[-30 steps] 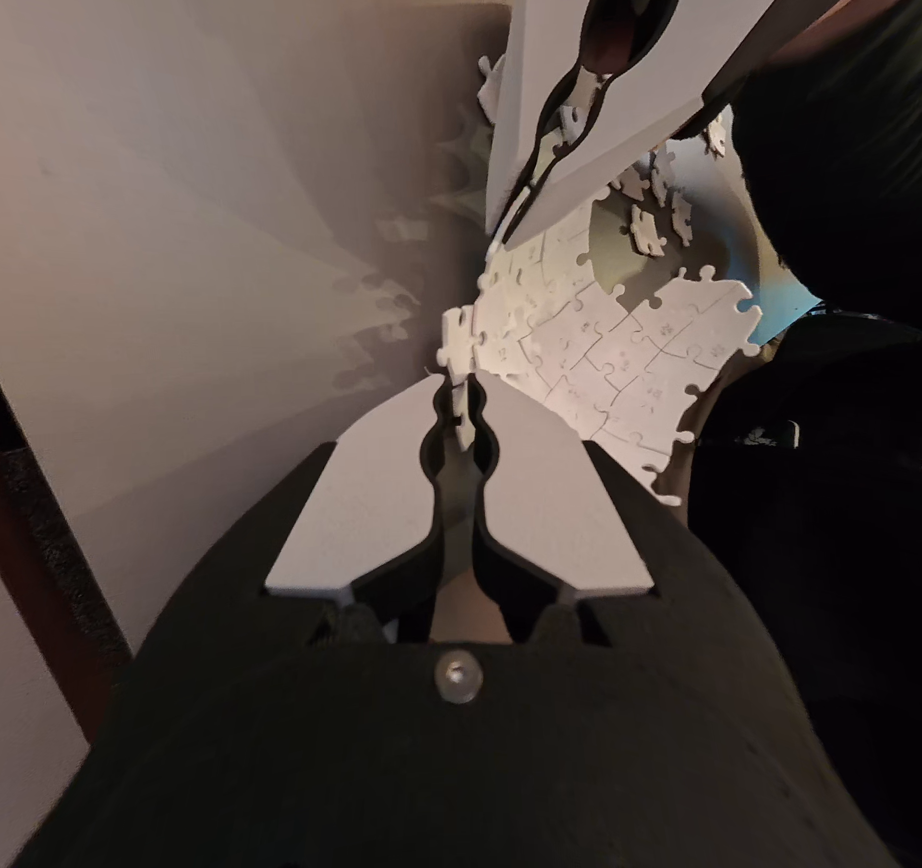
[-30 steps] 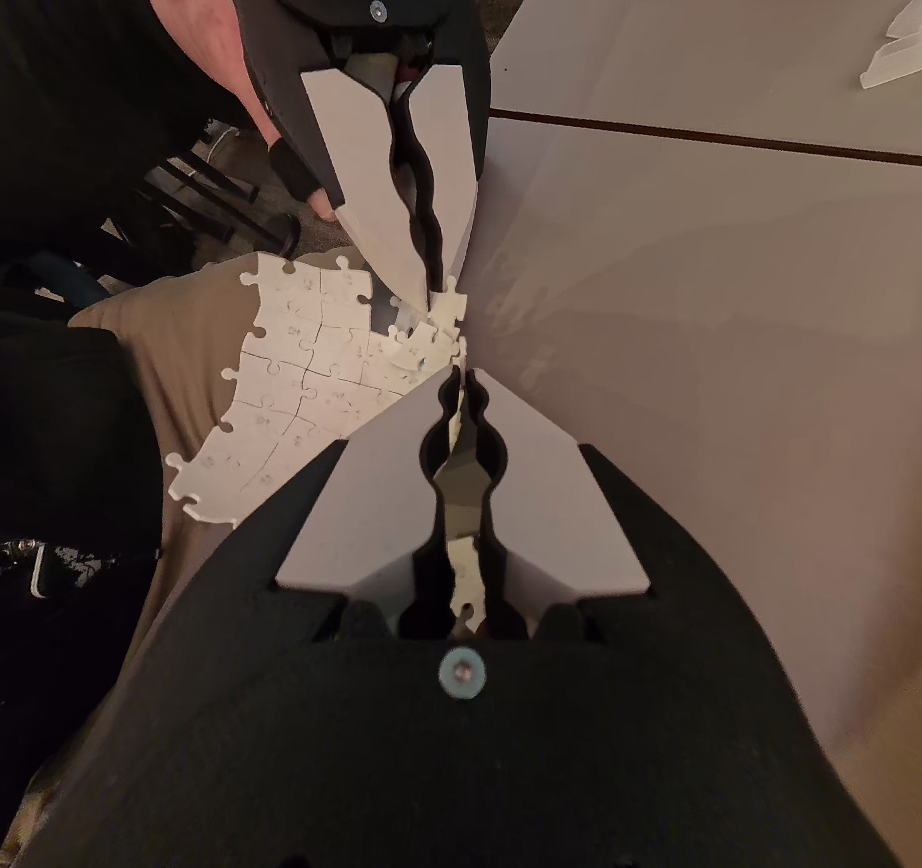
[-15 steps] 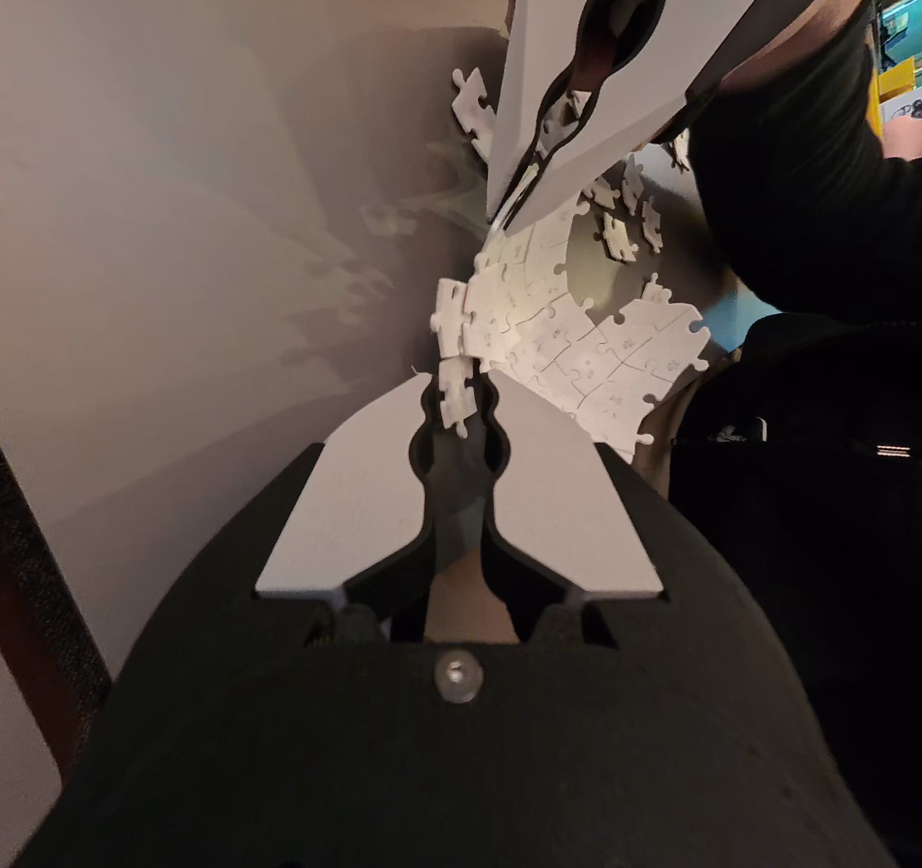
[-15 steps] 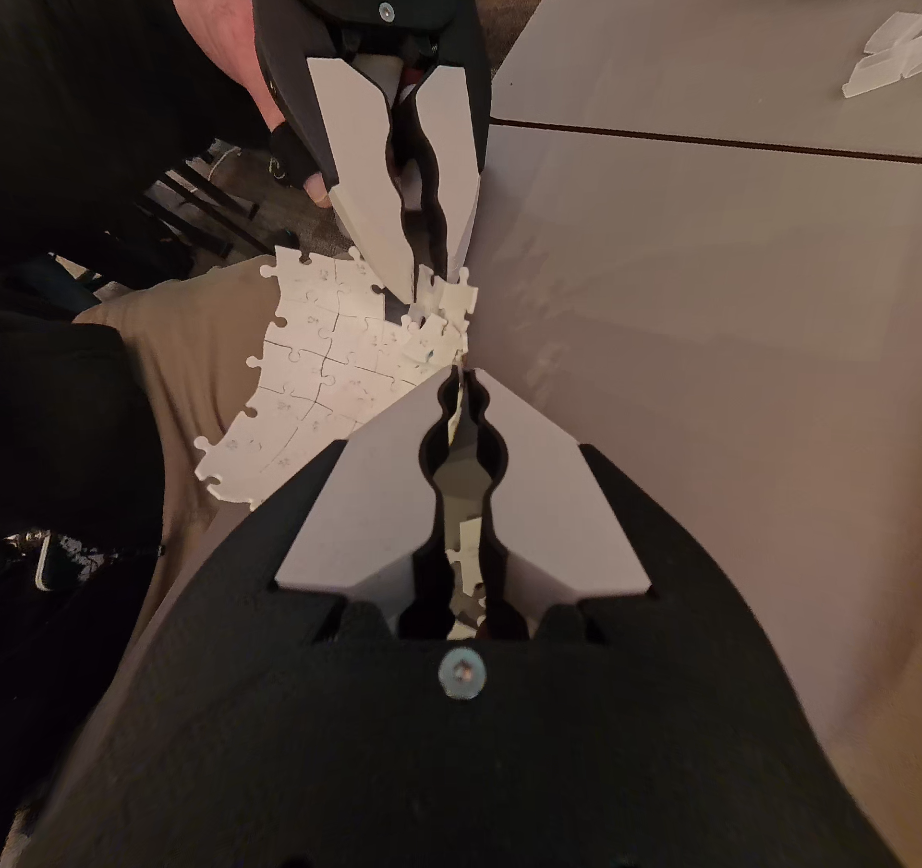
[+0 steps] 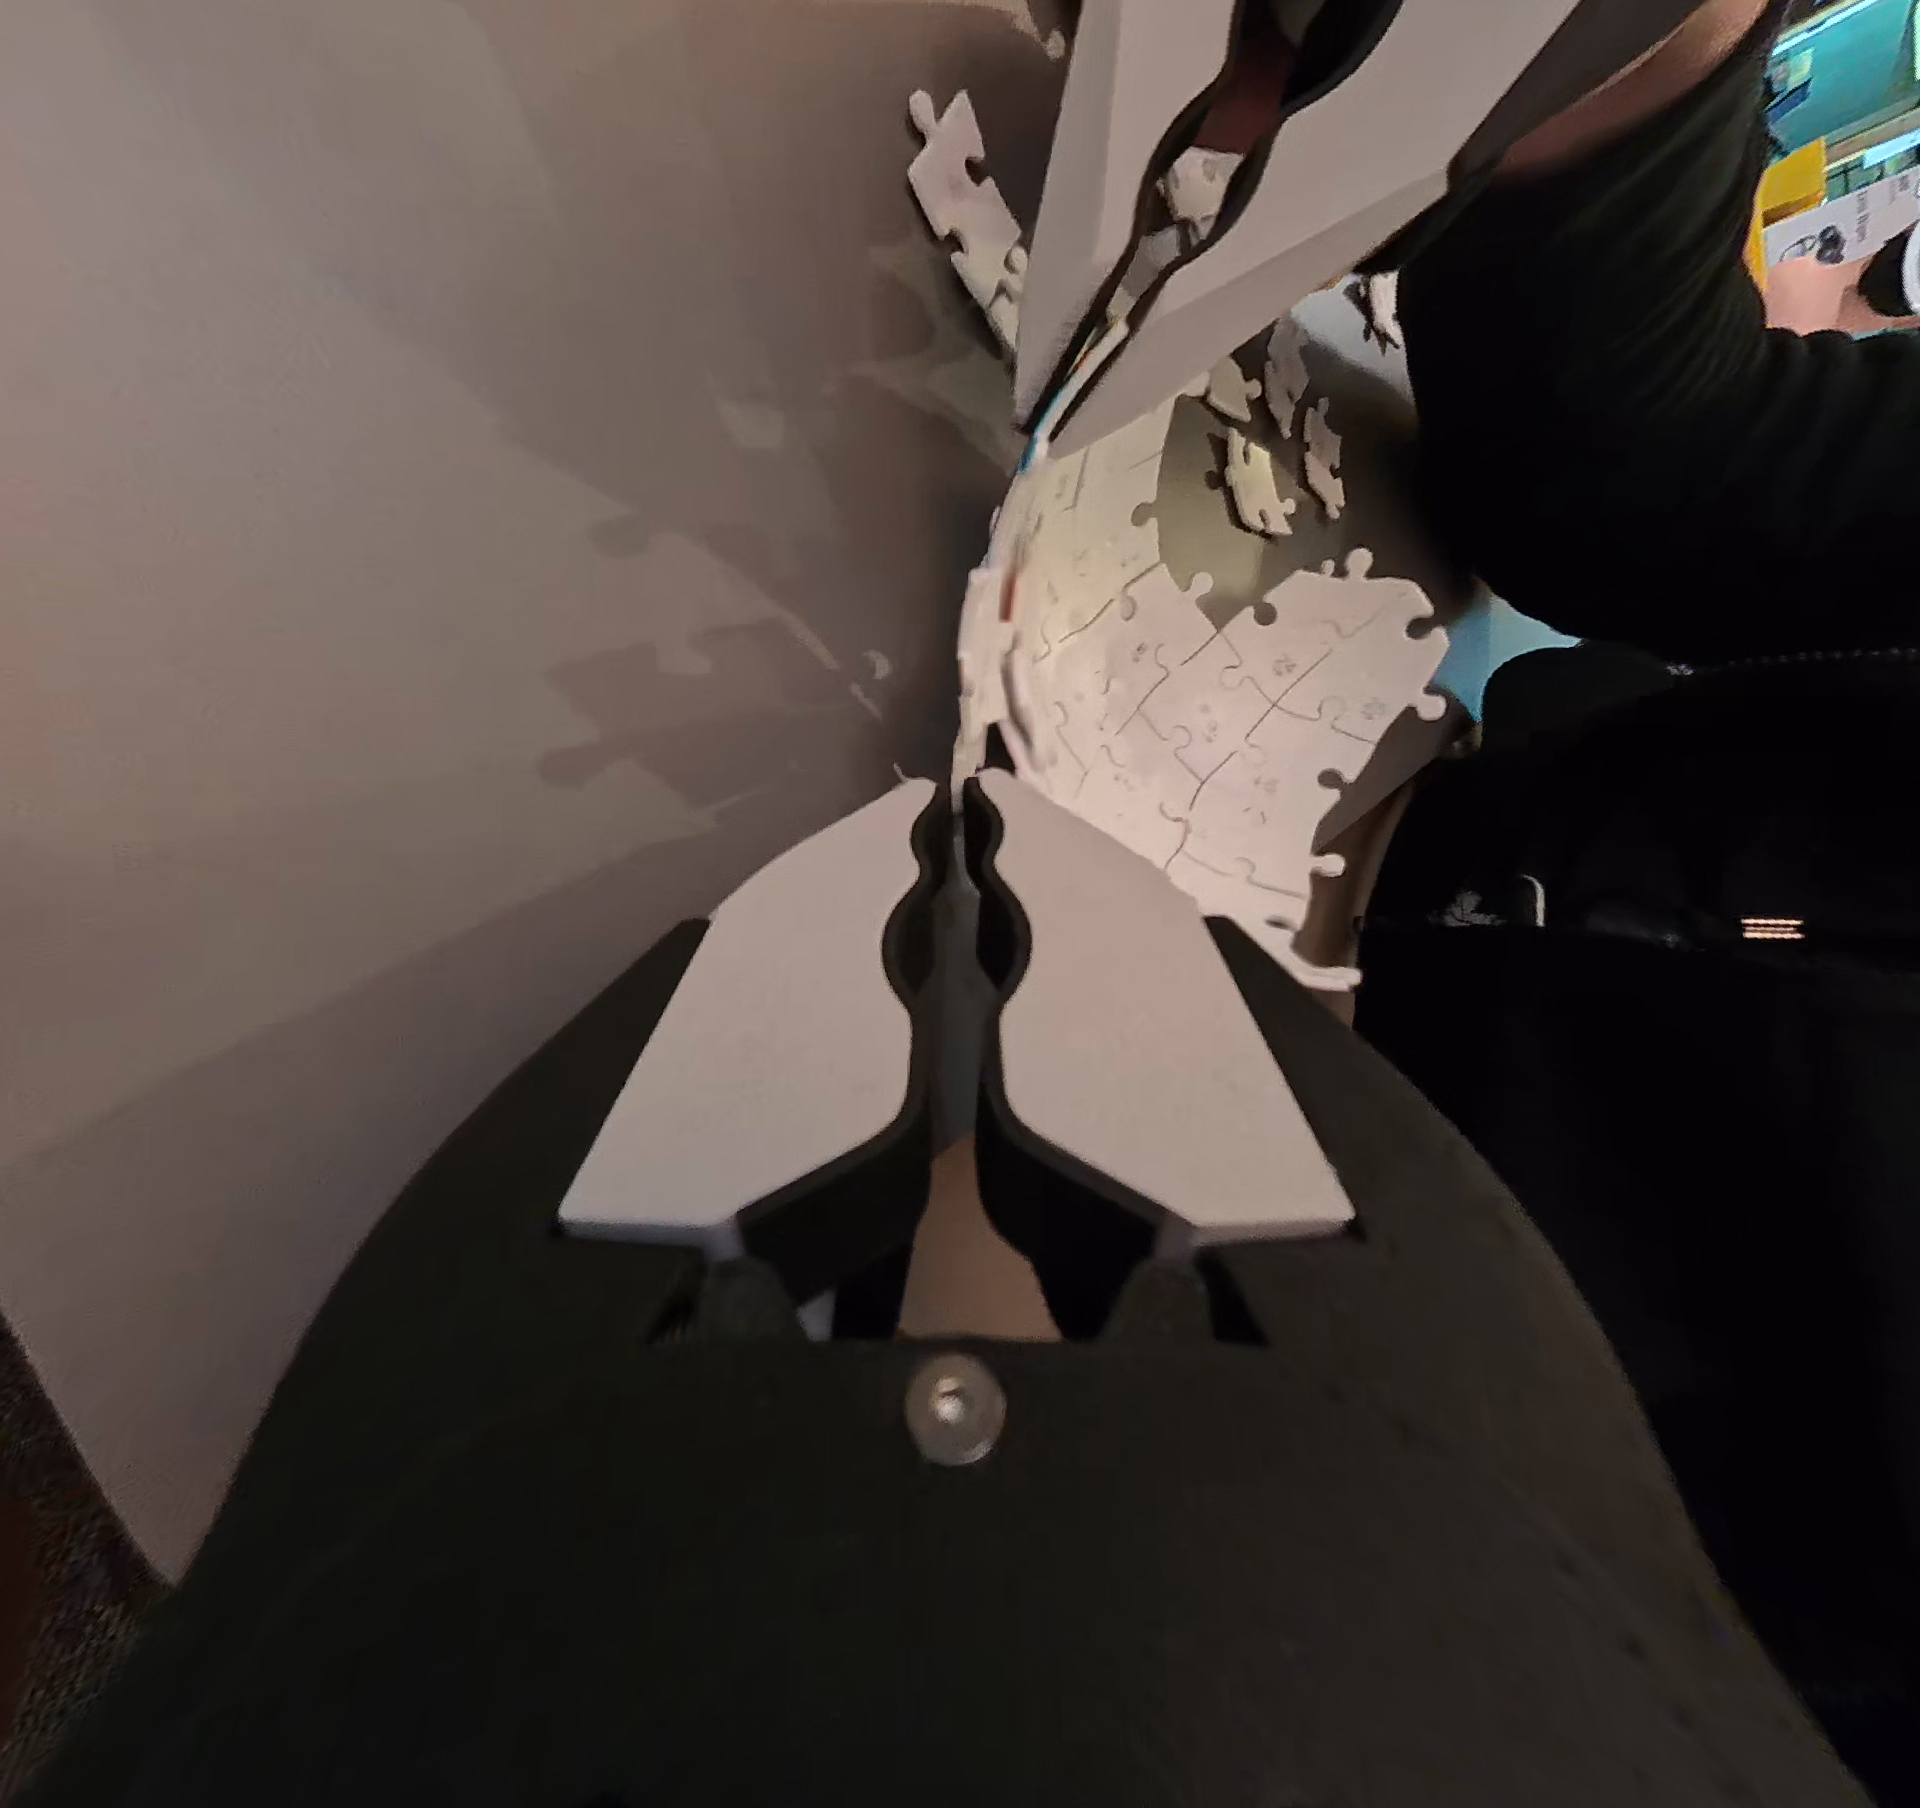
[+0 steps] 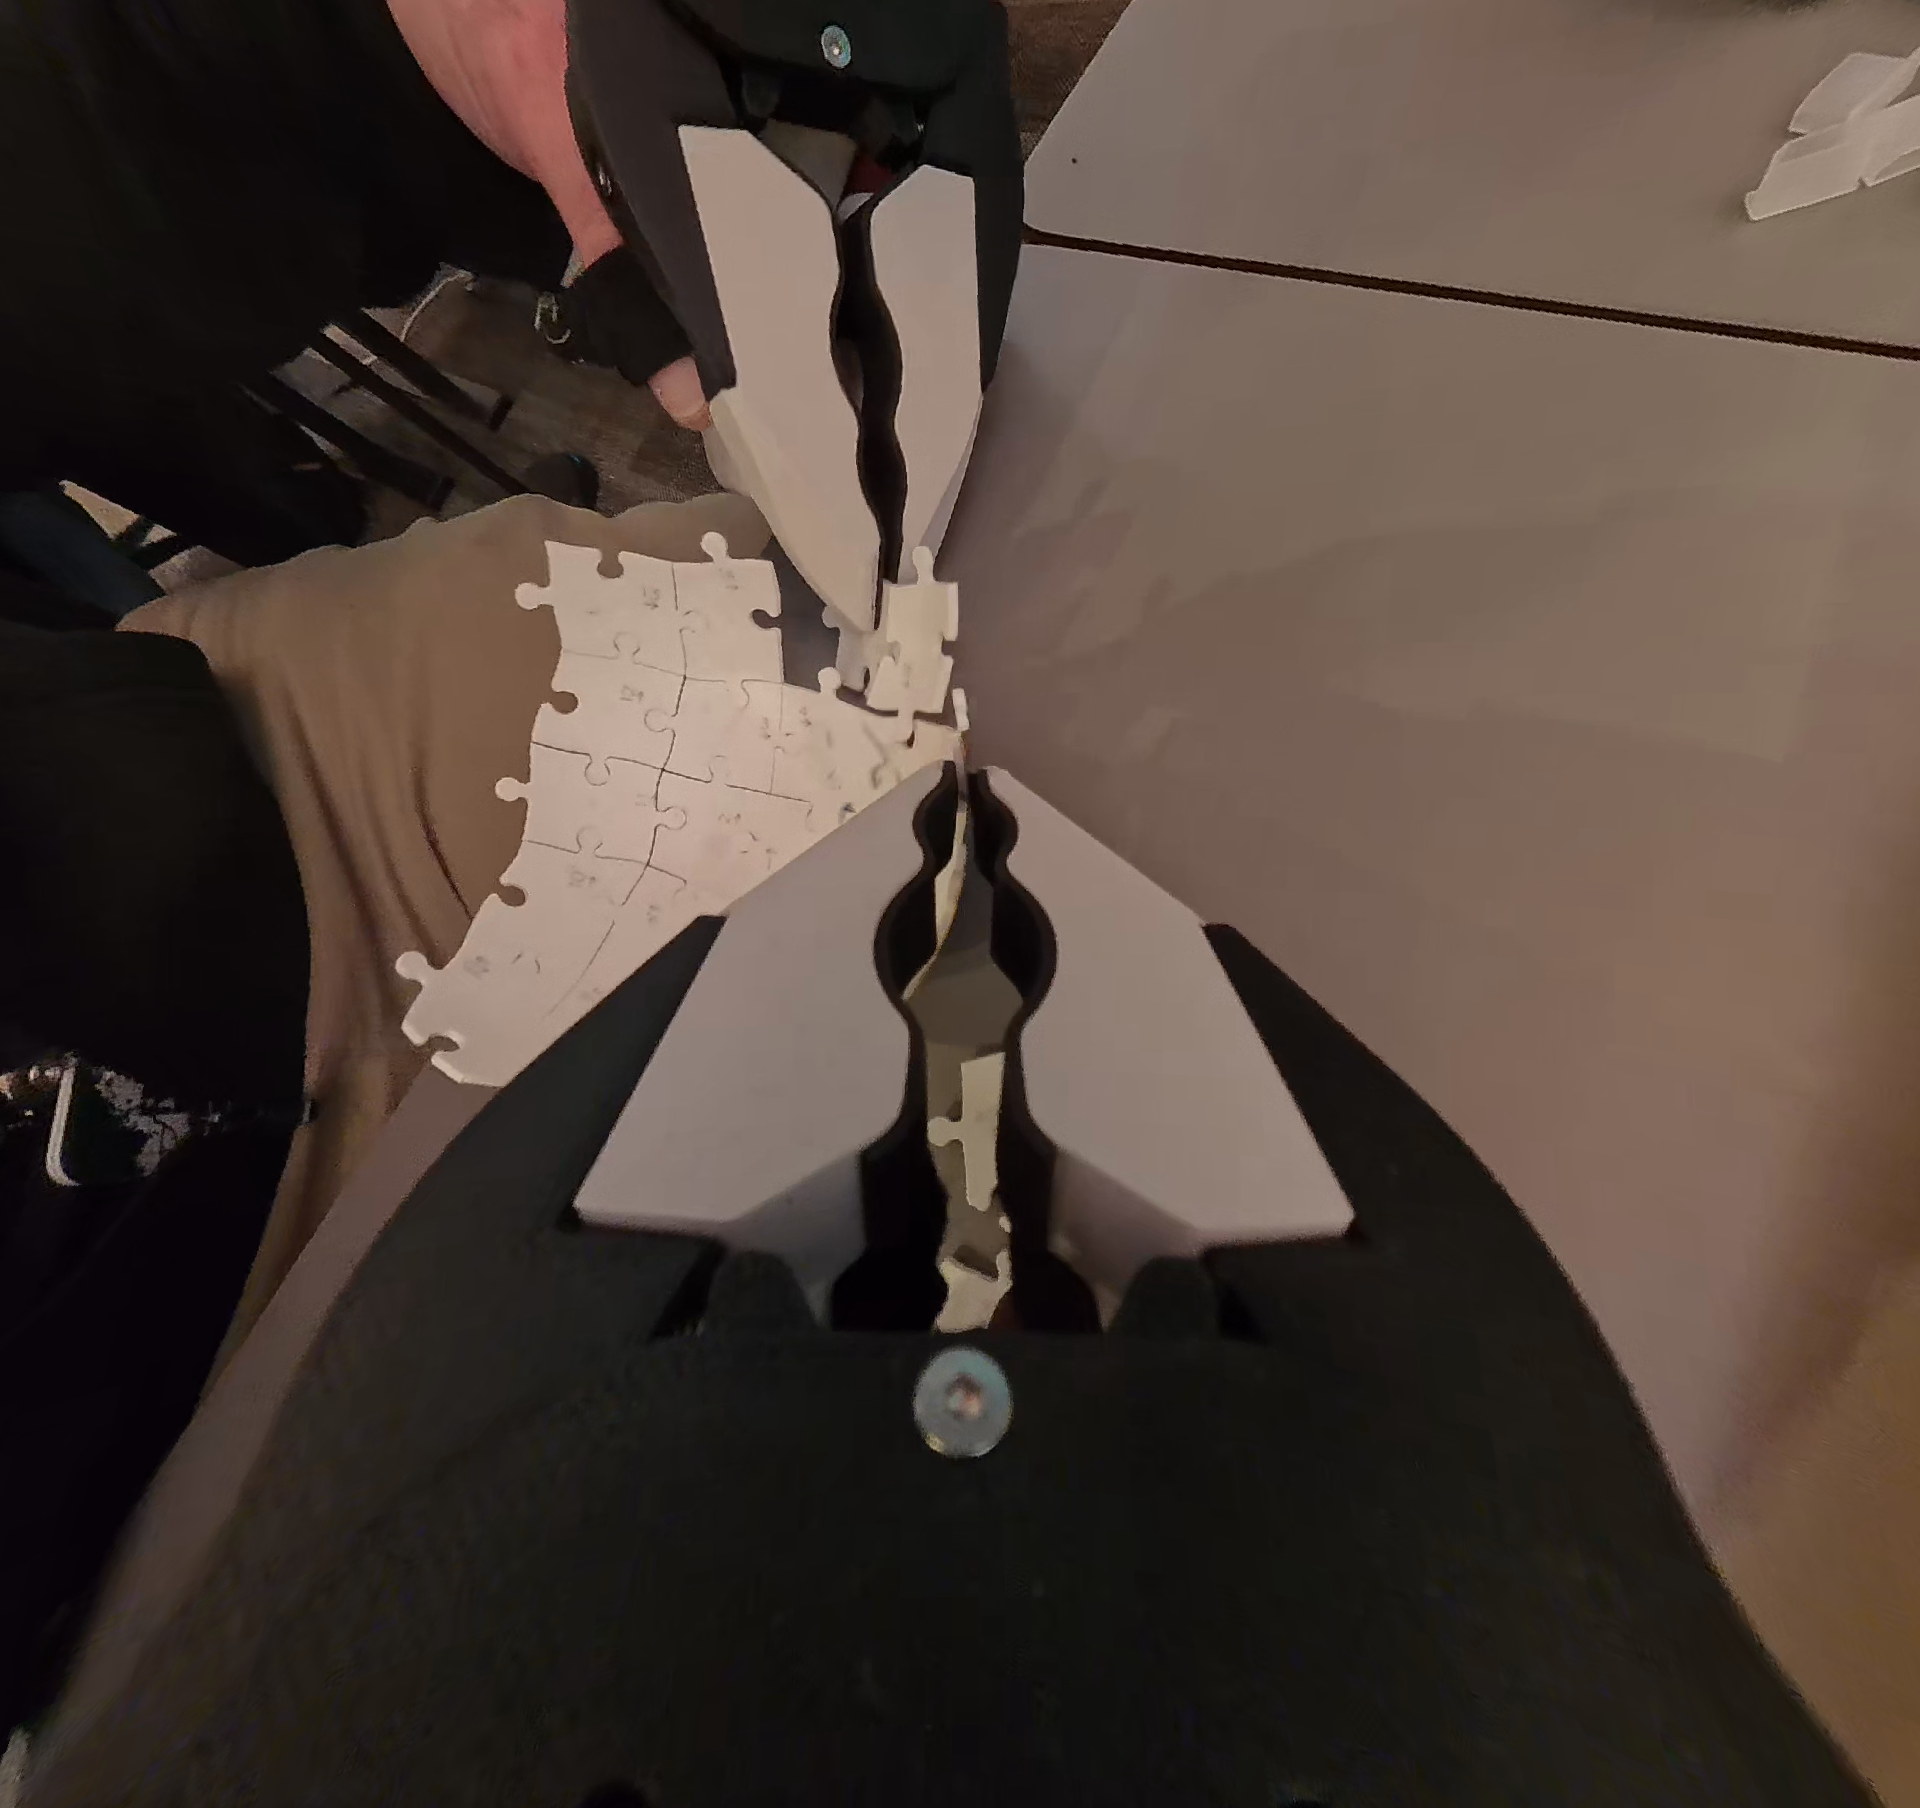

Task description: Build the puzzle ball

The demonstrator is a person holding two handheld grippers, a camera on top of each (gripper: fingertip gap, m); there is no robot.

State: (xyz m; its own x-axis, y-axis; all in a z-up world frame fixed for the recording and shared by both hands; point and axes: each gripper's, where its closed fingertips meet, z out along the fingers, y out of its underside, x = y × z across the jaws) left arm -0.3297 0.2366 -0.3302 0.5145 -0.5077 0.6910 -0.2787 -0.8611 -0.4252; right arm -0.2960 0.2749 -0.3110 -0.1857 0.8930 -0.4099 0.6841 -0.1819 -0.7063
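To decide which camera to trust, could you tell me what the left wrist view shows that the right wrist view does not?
Only the left wrist view: the teal backdrop behind the sleeve. Only the right wrist view: the table seam, clear plastic parts and the hand holding the left tool. Both: the curved puzzle section, pinched by the shut right tool.

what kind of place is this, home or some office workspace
Probably an office or lab workspace, not a home: plain grey tables pushed together at a dark seam, black chair legs on carpet, and bright shelving or signage in the background.
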